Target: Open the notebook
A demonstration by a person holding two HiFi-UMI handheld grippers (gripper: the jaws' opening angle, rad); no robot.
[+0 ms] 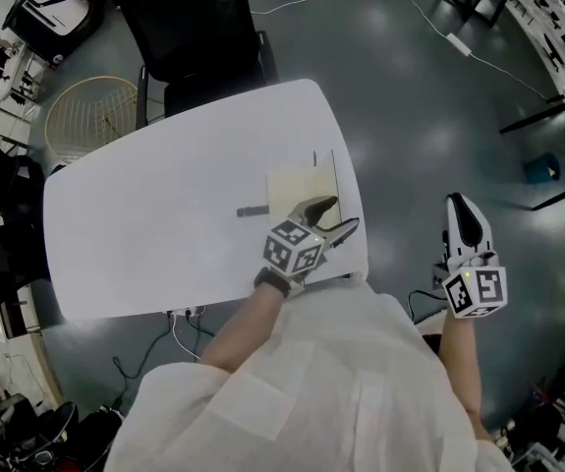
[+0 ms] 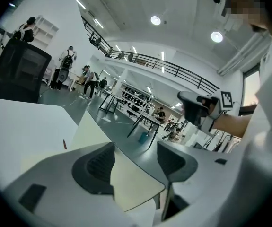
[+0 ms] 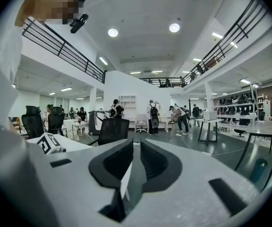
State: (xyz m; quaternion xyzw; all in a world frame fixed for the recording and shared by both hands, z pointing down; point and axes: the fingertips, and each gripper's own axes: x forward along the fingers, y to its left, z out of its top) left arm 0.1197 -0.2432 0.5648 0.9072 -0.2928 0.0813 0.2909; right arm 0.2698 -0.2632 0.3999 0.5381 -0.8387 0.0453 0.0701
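In the head view, the person's loose white shirt (image 1: 341, 382) was nearest, at the bottom of the frame. Just above it, the left gripper (image 1: 339, 216) reached over the near edge of the white rounded table (image 1: 144, 234). Its claw was spread wide over the lower right corner of the closed, cream, square notebook (image 1: 300, 187). That was likely the corner to lift. A small dark stick (image 1: 253, 210) lay just left of the notebook. The right gripper (image 1: 465, 219) hung at the right of the frame, over the grey floor, probably to keep out of the way.

In the left gripper view, the notebook corner showed low down between the two parted dark pads. I could not tell if they touched it.

In the right gripper view, the claw was pressed almost together. It held nothing and faced the big room.
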